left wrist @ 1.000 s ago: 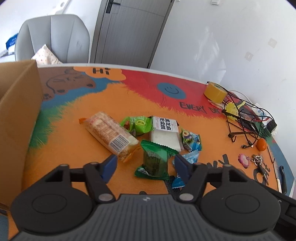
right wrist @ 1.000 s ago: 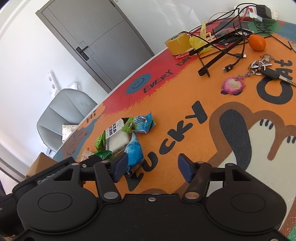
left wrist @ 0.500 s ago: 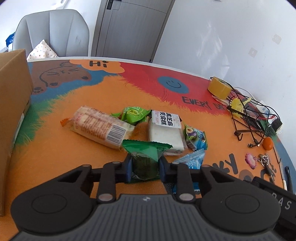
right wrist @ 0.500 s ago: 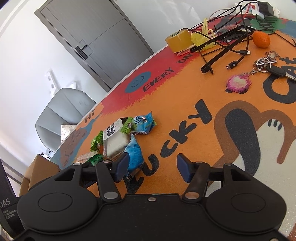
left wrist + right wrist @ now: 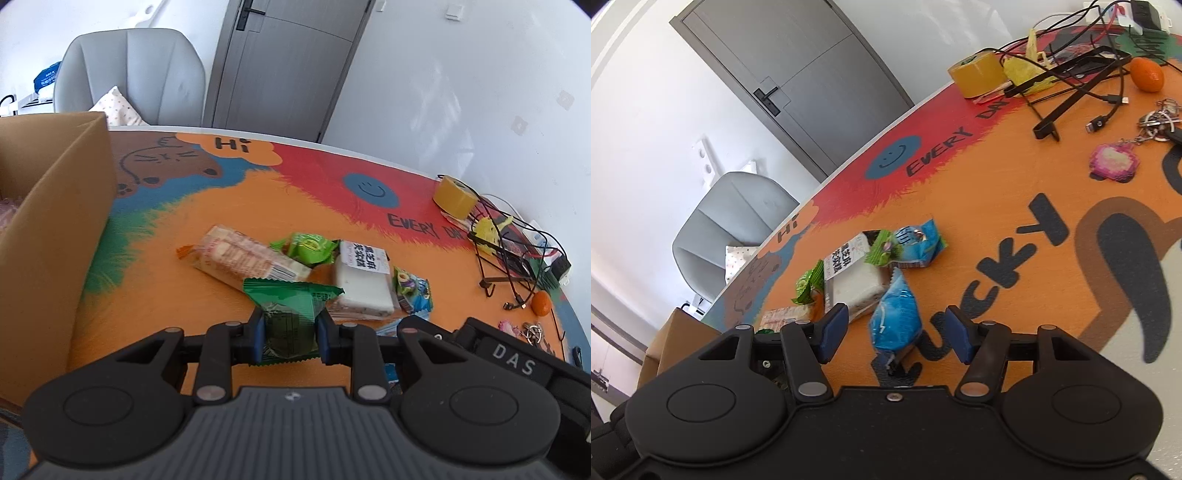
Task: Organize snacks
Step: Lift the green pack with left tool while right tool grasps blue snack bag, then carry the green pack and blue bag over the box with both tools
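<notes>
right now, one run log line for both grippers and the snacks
left gripper: shut on dark green snack packet | right gripper: open, blue snack packet between fingers, ungripped | cardboard box: left of pile

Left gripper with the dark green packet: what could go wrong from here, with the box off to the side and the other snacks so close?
1. The left gripper pinches the dark green packet by its soft wrapper, so it may slip or sag on the way to the cardboard box.
2. The packet's top overlaps the long cracker pack; lifting could drag it.
3. The right gripper is open around the blue packet, close to the left gripper; the two could bump.
</notes>
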The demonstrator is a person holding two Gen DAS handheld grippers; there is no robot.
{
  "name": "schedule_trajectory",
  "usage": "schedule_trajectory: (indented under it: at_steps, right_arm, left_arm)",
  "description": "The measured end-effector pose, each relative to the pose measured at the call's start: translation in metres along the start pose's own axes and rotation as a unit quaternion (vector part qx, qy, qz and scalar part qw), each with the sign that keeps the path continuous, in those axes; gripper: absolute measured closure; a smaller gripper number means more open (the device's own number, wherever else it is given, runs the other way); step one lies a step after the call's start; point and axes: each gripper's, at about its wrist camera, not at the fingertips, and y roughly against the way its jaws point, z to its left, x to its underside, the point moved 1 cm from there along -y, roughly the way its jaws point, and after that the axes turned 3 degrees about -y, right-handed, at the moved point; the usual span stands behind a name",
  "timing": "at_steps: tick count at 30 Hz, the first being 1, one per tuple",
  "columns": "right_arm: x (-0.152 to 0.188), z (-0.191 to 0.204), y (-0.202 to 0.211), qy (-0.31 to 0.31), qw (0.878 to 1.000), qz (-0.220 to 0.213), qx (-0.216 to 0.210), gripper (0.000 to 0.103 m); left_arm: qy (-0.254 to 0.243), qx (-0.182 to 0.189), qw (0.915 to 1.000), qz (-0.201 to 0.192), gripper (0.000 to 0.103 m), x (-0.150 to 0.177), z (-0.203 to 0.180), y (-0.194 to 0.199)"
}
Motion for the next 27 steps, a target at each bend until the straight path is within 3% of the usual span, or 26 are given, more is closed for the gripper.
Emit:
schedule_trajectory:
  at_steps: [2, 4, 5, 27]
  right_arm:
    - [0.003, 0.003, -0.005, 0.001, 1.000, 0.003, 0.001, 0.046]
    - [0.003, 0.004, -0.008, 0.003, 1.000, 0.014, 0.006, 0.070]
    - [0.004, 0.003, -0.008, -0.002, 1.000, 0.013, 0.002, 0.073]
    - [0.020, 0.050, 0.035, 0.026, 0.998, -0.012, -0.053, 0.074]
  left_arm:
    - [0.004, -0.002, 1.0000, -0.001, 0.076, 0.000, 0.004, 0.004]
    - [0.005, -0.001, 1.0000, -0.002, 0.076, 0.000, 0.007, 0.007]
    - [0.005, -0.001, 1.0000, -0.003, 0.076, 0.000, 0.008, 0.010]
    - [0.027, -0.009, 0.9979, -0.059, 0.076, -0.006, 0.042, 0.078]
